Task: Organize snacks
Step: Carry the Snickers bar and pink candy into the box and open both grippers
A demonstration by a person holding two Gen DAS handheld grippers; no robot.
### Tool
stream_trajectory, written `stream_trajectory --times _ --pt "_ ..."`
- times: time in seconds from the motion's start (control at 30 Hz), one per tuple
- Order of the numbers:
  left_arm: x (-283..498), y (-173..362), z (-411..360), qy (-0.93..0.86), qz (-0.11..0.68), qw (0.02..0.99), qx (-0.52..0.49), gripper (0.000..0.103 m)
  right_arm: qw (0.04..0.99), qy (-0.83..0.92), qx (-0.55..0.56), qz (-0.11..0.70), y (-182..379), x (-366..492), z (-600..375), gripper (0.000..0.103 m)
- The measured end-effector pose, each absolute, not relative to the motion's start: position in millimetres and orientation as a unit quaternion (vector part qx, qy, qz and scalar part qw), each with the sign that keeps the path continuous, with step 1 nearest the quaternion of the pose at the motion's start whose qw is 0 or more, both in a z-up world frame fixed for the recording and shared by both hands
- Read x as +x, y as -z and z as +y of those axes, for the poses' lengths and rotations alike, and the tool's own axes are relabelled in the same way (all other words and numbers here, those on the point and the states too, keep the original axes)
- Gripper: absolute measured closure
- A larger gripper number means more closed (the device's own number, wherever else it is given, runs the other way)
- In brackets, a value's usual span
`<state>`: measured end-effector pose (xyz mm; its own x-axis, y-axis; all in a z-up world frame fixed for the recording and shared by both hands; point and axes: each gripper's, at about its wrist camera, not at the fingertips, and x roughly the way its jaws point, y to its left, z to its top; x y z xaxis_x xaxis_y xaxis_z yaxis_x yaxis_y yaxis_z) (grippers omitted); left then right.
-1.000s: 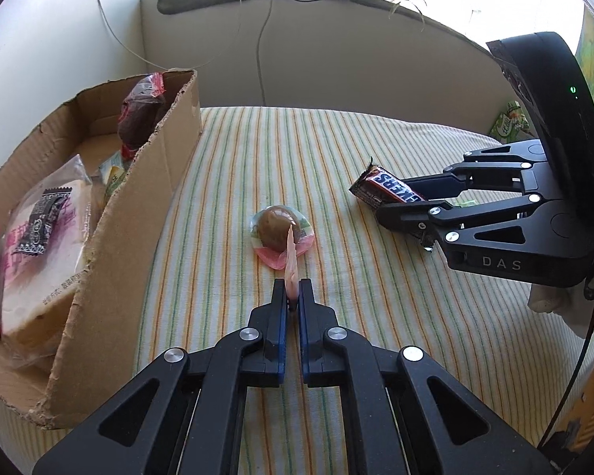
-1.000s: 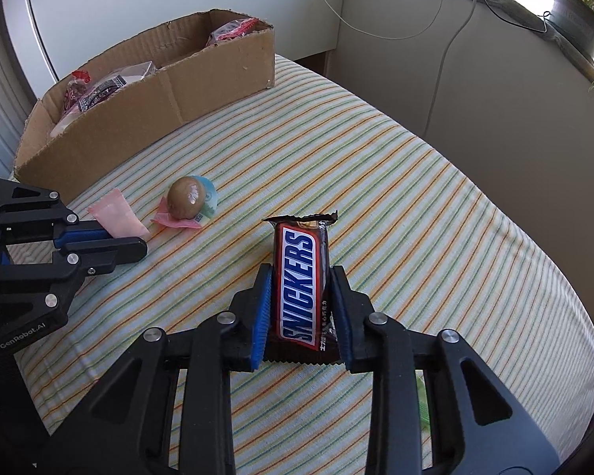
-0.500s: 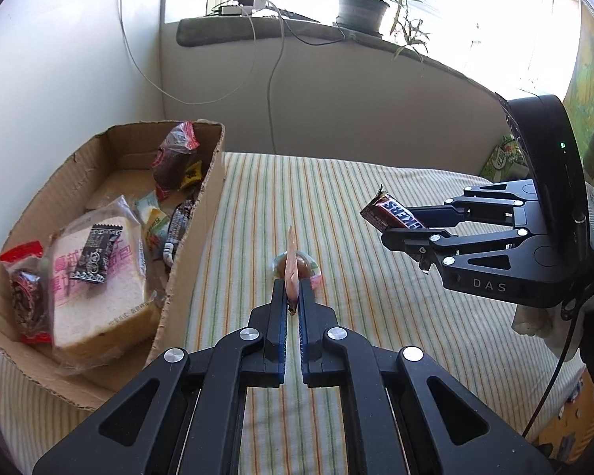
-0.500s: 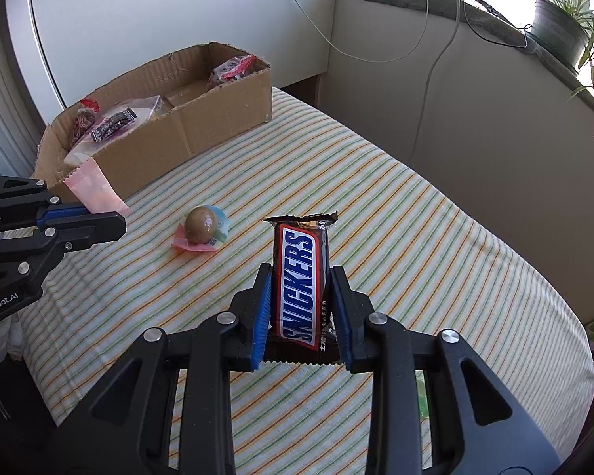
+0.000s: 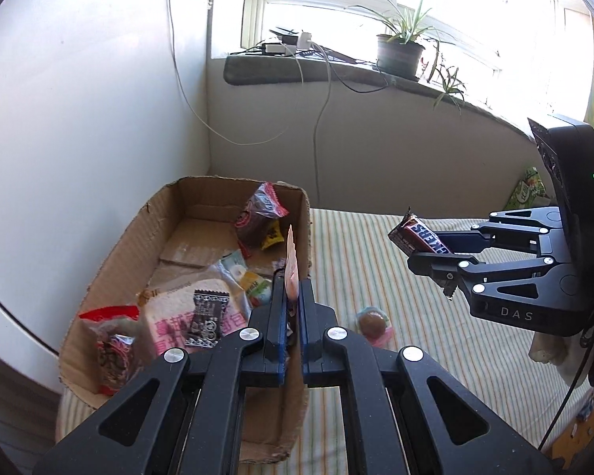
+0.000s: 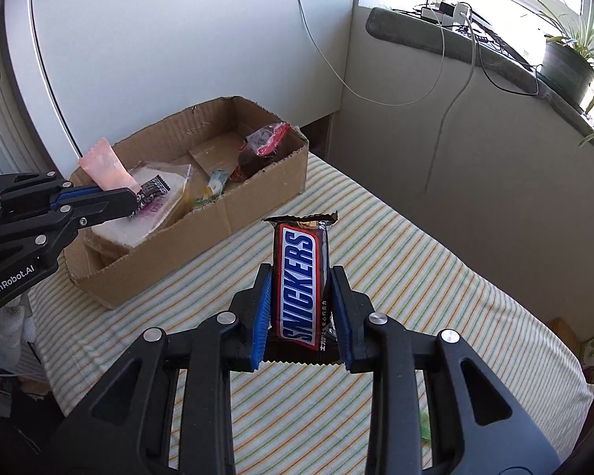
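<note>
Snickers [image 6: 300, 277] in R gripper [image 6: 301, 316].

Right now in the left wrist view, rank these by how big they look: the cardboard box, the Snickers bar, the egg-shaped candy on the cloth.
1. cardboard box, by far the largest.
2. Snickers bar, in the right gripper.
3. egg-shaped candy: looks about alike with the bar's visible part, so this order is unsure.
</note>
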<state>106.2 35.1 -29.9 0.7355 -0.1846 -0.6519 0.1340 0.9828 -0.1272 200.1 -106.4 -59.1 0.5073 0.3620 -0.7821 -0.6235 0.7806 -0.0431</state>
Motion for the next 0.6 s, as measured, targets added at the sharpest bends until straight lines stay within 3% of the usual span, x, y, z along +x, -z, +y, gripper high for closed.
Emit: stream_trajectory --times 0.6 --pt "147 29 86 0.058 0.356 0.932 -0.046 0.099 0.839 -0.325 -0.155 0.408 60 222 -24 0.074"
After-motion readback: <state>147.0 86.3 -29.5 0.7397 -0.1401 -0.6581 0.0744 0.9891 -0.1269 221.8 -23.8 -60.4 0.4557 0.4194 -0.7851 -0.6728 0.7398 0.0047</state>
